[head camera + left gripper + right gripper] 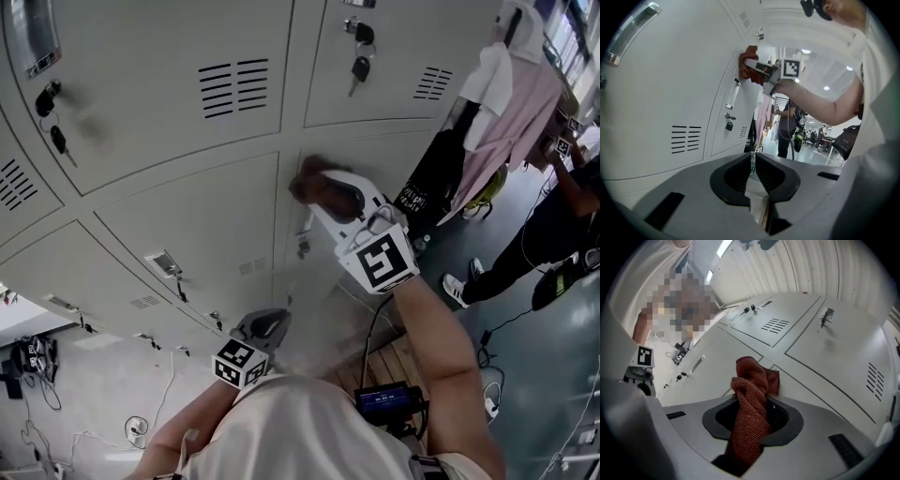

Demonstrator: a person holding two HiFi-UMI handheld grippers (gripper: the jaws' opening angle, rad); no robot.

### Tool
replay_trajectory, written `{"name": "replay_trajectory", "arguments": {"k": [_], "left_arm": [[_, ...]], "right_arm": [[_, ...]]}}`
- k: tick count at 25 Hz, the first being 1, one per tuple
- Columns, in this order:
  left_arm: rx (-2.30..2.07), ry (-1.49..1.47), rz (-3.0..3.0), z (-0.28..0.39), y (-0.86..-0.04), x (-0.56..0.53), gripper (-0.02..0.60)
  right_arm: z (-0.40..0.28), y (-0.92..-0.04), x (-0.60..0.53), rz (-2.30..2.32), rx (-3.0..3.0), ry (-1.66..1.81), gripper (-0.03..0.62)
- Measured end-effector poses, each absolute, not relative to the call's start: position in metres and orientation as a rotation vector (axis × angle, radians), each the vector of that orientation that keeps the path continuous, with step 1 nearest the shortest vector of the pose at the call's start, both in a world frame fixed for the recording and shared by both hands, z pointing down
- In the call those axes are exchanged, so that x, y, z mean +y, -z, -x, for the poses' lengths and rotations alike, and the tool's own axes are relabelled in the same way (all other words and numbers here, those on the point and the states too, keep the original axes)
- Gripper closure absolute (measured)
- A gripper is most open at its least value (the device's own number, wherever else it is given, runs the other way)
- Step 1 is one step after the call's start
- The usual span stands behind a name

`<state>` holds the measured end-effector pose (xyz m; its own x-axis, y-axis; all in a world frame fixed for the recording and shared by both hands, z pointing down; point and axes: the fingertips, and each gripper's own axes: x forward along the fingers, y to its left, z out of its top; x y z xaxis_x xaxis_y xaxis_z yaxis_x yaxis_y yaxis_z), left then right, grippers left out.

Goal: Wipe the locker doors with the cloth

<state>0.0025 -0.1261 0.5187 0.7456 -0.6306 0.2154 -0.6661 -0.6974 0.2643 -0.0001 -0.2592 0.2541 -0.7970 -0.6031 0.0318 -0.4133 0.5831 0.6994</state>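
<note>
Your right fingers (783,417) are clamped tight on the rust-red cloth (751,404). It bunches up between them and spills out past the tips, and its top fold sits against the pale grey locker doors (811,357) just ahead, right at the seam where two doors meet. In the head view your right gripper (323,187) is raised to the locker face, with the cloth wadded at its tip. Beyond those fingers, further up the doors, there is a slotted vent (774,325). Your left fingers (733,177) are pressed together with nothing between them. The left gripper (265,326) hangs low, close to your chest and well below the right one. Looking out over the left fingertips, you see the cloth high up on the door, with a long vertical handle (732,93) just below it and a dark key fob (729,125) dangling under that. Off to the right of your right fingers, a pink garment (511,122) hangs by the lockers, and another person (553,225) stands on the floor past it.
</note>
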Motion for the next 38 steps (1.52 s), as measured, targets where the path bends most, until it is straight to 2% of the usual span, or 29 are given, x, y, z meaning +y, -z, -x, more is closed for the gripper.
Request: {"name": "replay_trajectory", "arguments": {"k": [7,16,20,25,29,38], "left_arm": [[-0.989,-0.167,-2.631,-0.011,-0.518,-0.128,0.546],[-0.995,-0.171,-2.630,-0.011,-0.519,-0.126,0.546],[-1.007,-0.176,-2.619,-0.009,-0.521,-0.124,0.546],[-1.009,-0.176,-2.616,-0.010,-0.521,-0.123,0.546],[-1.012,-0.177,-2.606,-0.007,-0.524,-0.121,0.546],[-1.044,-0.163,-2.591,0.005,-0.524,-0.117,0.546]], "right_arm": [[-0.094,-0.282,-0.308,-1.053,-2.359,0.904,0.480],[-0.228,-0.298,-0.368,-1.516,-2.321,0.538,0.480],[-0.256,-0.298,-0.380,-1.597,-2.259,0.503,0.480],[-0.219,-0.314,-0.367,-1.533,-2.370,0.401,0.482],[-0.158,-0.326,-0.340,-1.322,-2.566,0.346,0.482],[-0.017,-0.319,-0.269,-0.831,-2.784,0.477,0.482]]}}
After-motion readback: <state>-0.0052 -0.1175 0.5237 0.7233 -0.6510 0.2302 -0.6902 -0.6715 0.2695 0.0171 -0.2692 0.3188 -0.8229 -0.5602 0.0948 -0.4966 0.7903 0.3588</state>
